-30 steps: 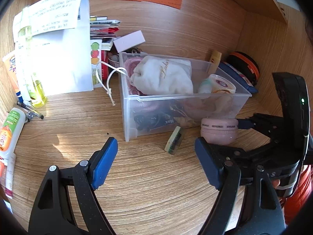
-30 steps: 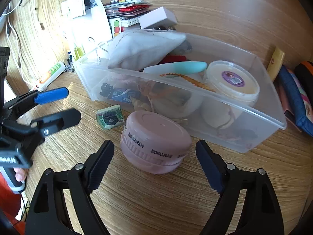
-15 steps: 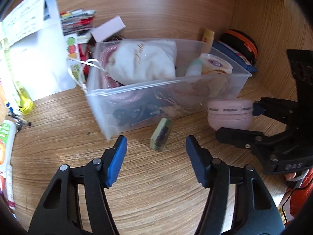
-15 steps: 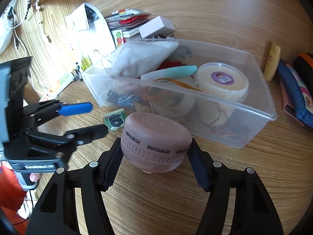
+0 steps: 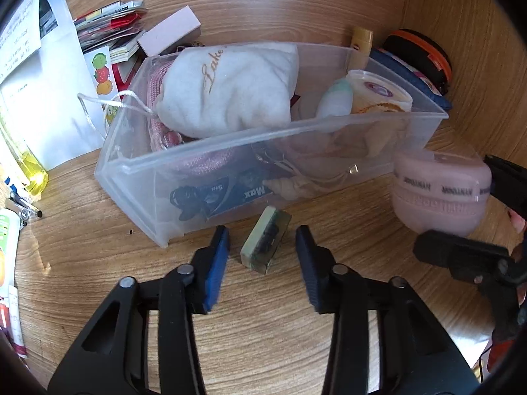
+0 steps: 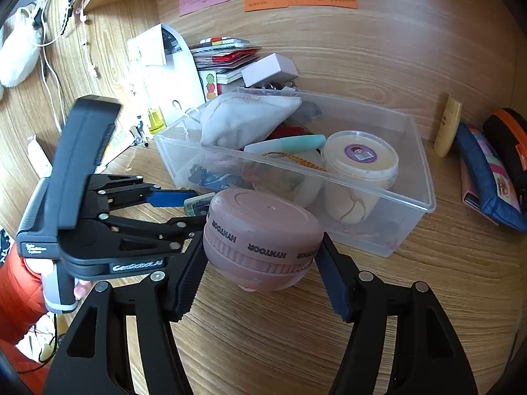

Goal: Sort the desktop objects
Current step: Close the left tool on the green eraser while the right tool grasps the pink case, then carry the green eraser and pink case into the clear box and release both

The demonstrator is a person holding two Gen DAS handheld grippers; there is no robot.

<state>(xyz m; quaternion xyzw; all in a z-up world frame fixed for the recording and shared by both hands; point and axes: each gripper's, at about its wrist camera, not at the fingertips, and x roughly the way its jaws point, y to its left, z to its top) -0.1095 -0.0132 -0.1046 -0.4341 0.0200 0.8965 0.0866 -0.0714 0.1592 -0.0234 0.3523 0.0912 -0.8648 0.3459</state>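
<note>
I see the wooden desk (image 5: 82,263) walled at the back and along the right side, so the open room lies toward six o'clock in both wrist views; the clear plastic bin (image 5: 230,151) fills the middle of the left view, heaped with a white drawstring pouch (image 5: 227,89) and a lidded tub (image 5: 378,95), its near wall running from nine toward three o'clock. At ten o'clock a white paper bag (image 5: 49,92) and a stack of packets (image 5: 108,29) crowd the bin's left end. My right gripper (image 6: 263,263) clamps the pink round case (image 6: 260,237) at both sides, off the wood, just in front of the bin's near wall. My left gripper (image 5: 262,256) is narrow and closing around the small green eraser (image 5: 265,245), which lies on the desk just beside the bin's near edge; the blue pads (image 5: 217,263) sit close on each side but do not yet touch it.
</note>
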